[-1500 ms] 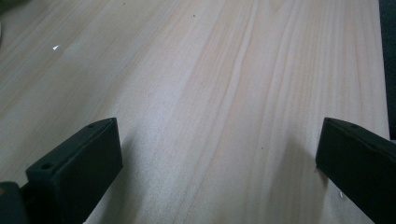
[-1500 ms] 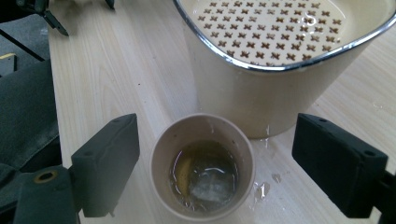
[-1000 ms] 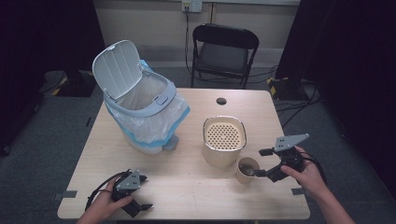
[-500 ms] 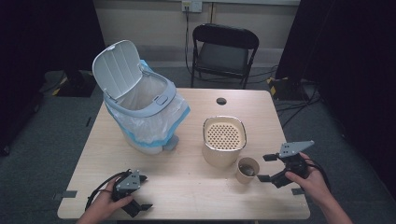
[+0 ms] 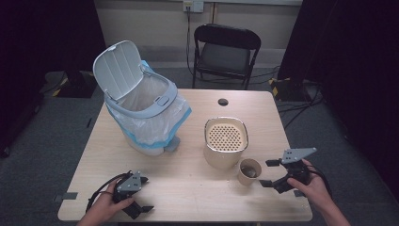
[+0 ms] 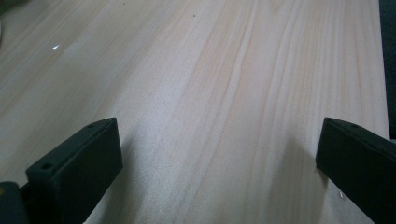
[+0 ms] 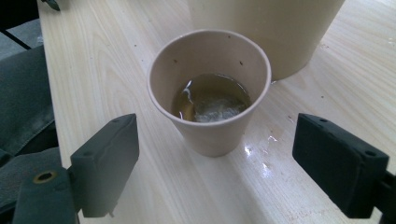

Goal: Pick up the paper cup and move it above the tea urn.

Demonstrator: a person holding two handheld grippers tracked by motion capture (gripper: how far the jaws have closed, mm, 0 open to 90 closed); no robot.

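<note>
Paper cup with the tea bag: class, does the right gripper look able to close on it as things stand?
Probably yes. The right gripper is open, jaws either side of the paper cup, with only bare table between; the beige strainer pot stands behind.

The table point(image 5: 188, 188) was of pale wood with a small dark round hole point(image 5: 223, 101) near its far edge. On it stood a lidded bin point(image 5: 141, 108) with a plastic liner at the left, a cream container point(image 5: 225, 148) with a perforated top, and, just beside it, a paper cup point(image 5: 249, 171) holding brownish liquid. Small wet spots point(image 7: 261, 161) lay by the cup.
</note>
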